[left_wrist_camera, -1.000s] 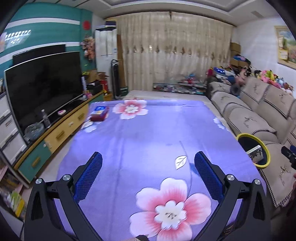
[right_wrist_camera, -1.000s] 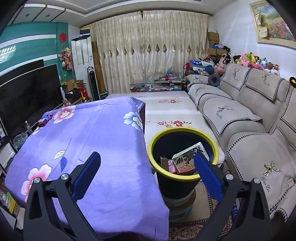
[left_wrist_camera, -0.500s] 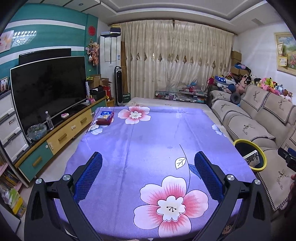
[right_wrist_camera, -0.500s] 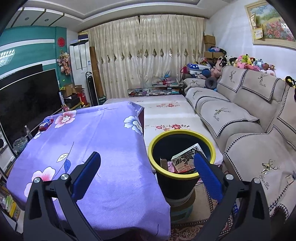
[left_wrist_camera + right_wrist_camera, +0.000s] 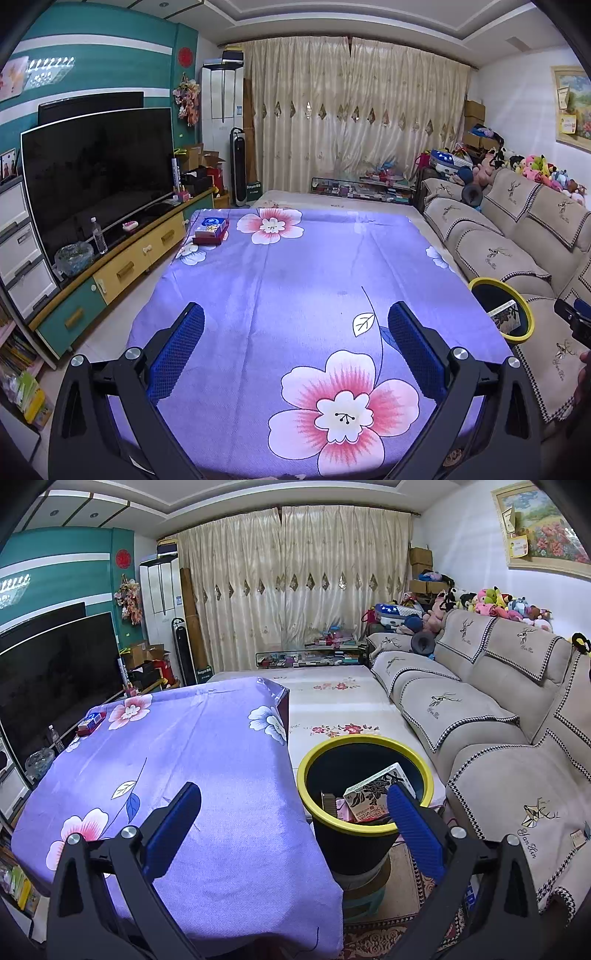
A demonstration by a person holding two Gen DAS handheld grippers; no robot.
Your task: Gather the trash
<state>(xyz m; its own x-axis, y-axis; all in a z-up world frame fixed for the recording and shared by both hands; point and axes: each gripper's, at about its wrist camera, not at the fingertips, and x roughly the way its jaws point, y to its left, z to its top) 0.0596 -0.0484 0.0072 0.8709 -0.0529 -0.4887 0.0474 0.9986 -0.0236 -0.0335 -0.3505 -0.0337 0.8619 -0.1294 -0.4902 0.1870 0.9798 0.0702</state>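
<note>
Both grippers, the left gripper [image 5: 295, 339] and the right gripper [image 5: 293, 818], stay wide open and empty, now raised higher; the bin [image 5: 421, 771] is ahead of the right one.

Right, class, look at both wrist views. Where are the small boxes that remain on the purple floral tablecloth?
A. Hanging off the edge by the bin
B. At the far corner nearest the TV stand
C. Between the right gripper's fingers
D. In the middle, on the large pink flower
B: the small boxes sit stacked at the far corner of the tablecloth beside the TV stand; both the left gripper and right gripper are open and empty.
</note>
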